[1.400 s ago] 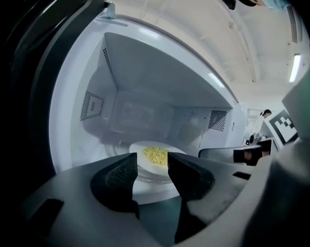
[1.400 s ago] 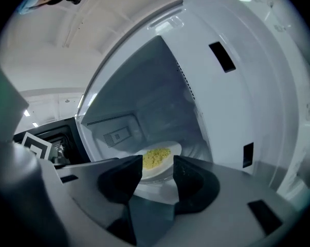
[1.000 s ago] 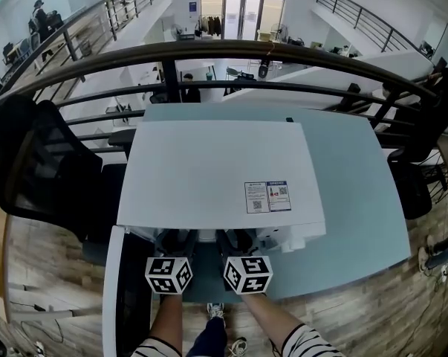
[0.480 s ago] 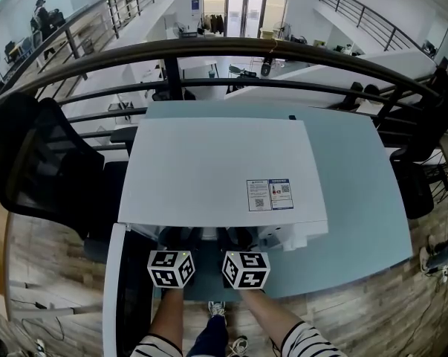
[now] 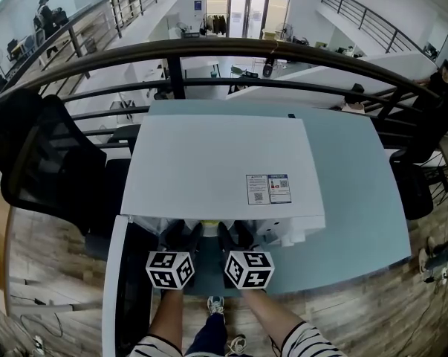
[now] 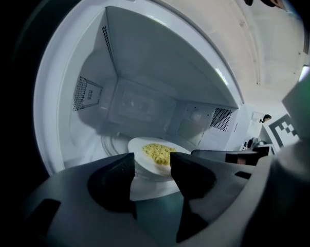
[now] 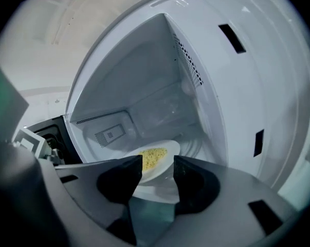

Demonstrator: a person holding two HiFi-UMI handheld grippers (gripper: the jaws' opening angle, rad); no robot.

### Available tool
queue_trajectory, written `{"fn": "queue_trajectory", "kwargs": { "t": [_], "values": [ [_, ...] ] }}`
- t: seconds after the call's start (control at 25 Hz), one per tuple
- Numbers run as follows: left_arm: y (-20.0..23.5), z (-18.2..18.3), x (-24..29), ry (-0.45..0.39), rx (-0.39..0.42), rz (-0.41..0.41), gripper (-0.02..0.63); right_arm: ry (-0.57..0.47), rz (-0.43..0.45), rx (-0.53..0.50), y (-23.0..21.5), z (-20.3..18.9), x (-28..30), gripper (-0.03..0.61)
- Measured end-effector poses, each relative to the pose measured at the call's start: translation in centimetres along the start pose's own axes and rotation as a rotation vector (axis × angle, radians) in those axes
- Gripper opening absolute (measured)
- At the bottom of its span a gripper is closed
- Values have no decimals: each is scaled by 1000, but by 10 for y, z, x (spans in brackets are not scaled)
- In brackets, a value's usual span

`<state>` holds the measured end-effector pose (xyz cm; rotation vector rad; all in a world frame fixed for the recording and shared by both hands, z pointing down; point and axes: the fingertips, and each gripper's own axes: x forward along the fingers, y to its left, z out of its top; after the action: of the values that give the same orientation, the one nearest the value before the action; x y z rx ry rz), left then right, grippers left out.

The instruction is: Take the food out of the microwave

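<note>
The pale blue-green tabletop (image 5: pixel 357 199) carries a big white box-shaped microwave (image 5: pixel 216 169), and its dark-glass door (image 5: pixel 131 288) hangs wide open on my left. I have both tools pushed into the open mouth of the cavity, side by side. My left gripper (image 5: pixel 180 236) has just been opening its jaws; they stand wide apart and grip nothing. My right gripper (image 5: pixel 235 236) is also spread, with nothing pressed between its pads.

In both gripper views, a round white ceramic plate (image 6: pixel 144 163) sits on the cavity floor just ahead of the fingertips. From each gripper, its near rim shows through the gap between the two jaws. On the plate lies a small heap of yellow crumbly food (image 6: pixel 159 152), towards the middle, beyond both sets of jaws.
</note>
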<state>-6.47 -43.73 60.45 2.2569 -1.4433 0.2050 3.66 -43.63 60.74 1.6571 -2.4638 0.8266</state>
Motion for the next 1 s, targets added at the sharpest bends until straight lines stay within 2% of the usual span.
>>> {"fn": "queue_trajectory", "kwargs": {
  "t": [0.52,0.6,0.8,0.92,1.0],
  "values": [
    [-15,-19,-28,11,-38,-2,196,19,6,37,2,-14,-26,184],
    [-12,-20,-28,10,-70,-3,196,20,12,71,0,-15,-26,184],
    [0,-20,-25,8,-242,-18,196,34,29,168,-7,-16,-21,184],
    [2,-25,-21,29,-268,-32,196,56,43,191,-6,-20,-16,183],
    [0,-26,-19,32,-277,-48,194,65,49,205,-6,-23,-15,158]
  ]
}}
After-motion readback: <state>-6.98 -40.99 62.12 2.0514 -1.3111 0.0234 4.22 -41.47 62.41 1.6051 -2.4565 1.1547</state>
